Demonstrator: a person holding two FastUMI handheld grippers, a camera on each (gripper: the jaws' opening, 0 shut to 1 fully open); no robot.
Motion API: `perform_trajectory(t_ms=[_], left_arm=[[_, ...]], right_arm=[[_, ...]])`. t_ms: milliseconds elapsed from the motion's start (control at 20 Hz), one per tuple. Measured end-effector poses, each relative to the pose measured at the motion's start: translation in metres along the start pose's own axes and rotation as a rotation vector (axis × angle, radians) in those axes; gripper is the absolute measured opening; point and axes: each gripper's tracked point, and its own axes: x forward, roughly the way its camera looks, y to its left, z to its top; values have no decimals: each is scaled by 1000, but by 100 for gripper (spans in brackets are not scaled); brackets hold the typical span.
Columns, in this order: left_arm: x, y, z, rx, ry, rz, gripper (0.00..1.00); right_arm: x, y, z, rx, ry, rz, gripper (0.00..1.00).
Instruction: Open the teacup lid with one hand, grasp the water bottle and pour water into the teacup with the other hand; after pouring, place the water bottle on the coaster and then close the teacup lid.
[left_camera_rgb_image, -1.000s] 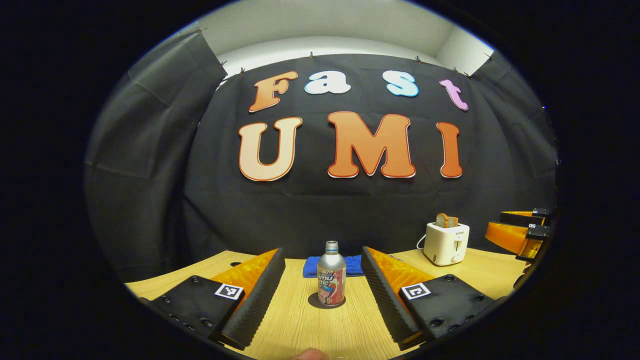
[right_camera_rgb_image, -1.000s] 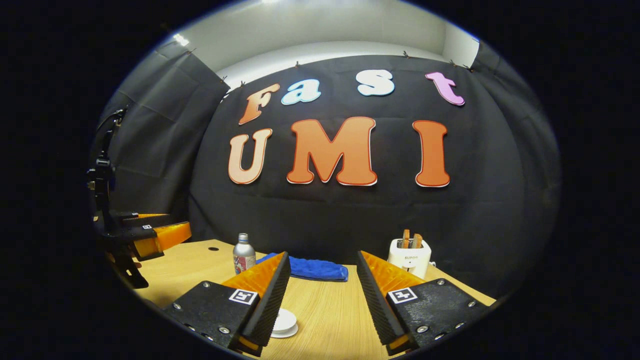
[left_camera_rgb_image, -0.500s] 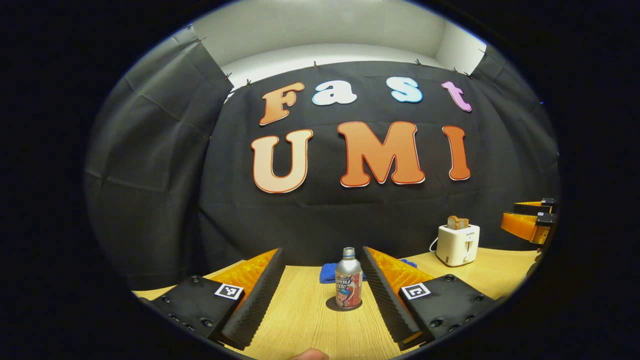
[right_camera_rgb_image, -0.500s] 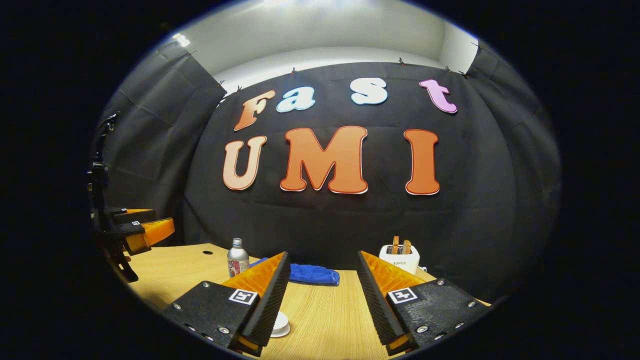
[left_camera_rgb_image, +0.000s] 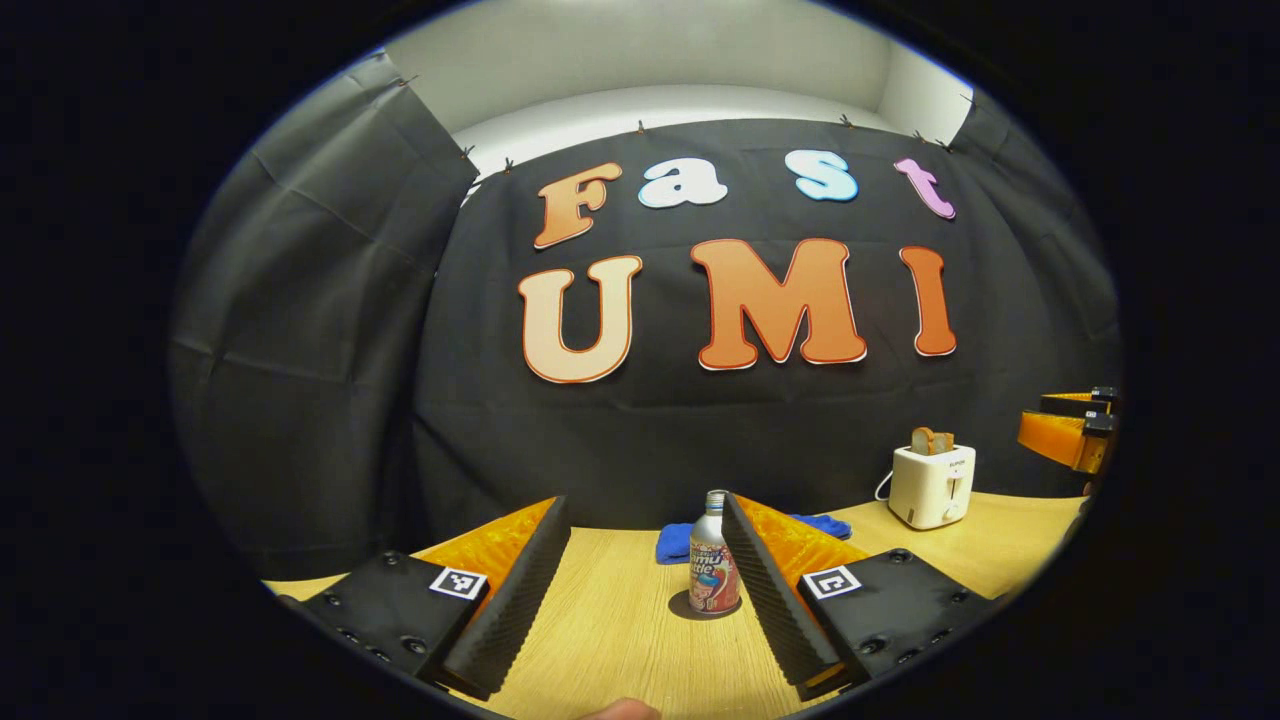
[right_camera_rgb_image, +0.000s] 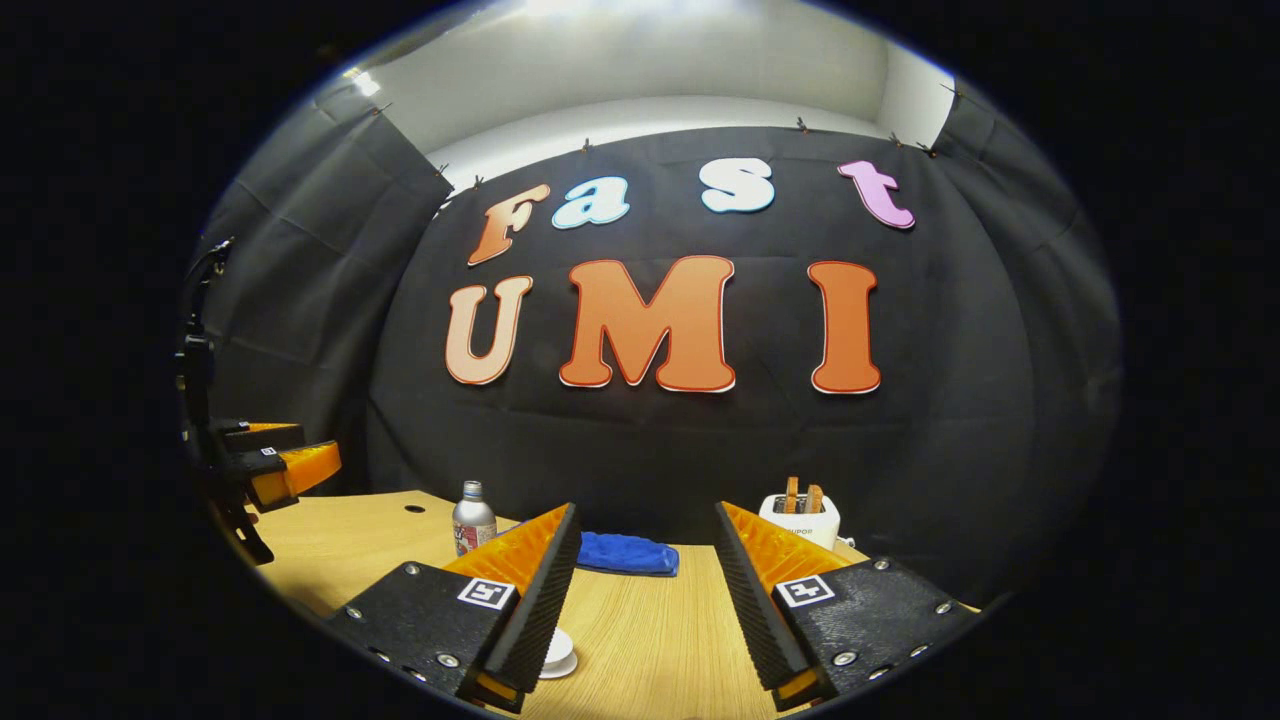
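A silver water bottle (left_camera_rgb_image: 712, 560) with a printed label stands upright on a dark round coaster (left_camera_rgb_image: 690, 606) on the wooden table. My left gripper (left_camera_rgb_image: 645, 510) is open and short of it, and its right finger covers the bottle's right edge. The same bottle (right_camera_rgb_image: 472, 520) stands far left in the right gripper view. My right gripper (right_camera_rgb_image: 645, 515) is open above the table. Low beside its left finger peeks a white teacup (right_camera_rgb_image: 558, 652) with its lid on, mostly hidden. Each gripper shows at the other view's edge: the left gripper (right_camera_rgb_image: 275, 465) and the right gripper (left_camera_rgb_image: 1070, 435).
A blue cloth (left_camera_rgb_image: 675, 542) lies behind the bottle, near the black wall. A white toaster (left_camera_rgb_image: 932, 485) with bread in its slots stands at the back right. A small hole (right_camera_rgb_image: 414, 508) marks the table top at the left. Bare wood (right_camera_rgb_image: 650, 620) lies between the right gripper's fingers.
In the left gripper view the bottle has slid from midway between the fingers to the right finger and looks smaller. In the right gripper view the teacup has sunk lower behind the left finger.
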Motion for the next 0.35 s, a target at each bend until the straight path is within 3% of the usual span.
perform_trajectory(t_ms=[250,300,350], left_arm=[[1,2,8,1,-27,10,100],[2,2,9,-2,-32,10,96],[2,2,10,-5,-37,9,96]], right_arm=[[1,-7,4,-14,-22,-27,80],[2,-9,5,-14,-26,-31,84],[2,-9,6,-13,-30,-34,80]])
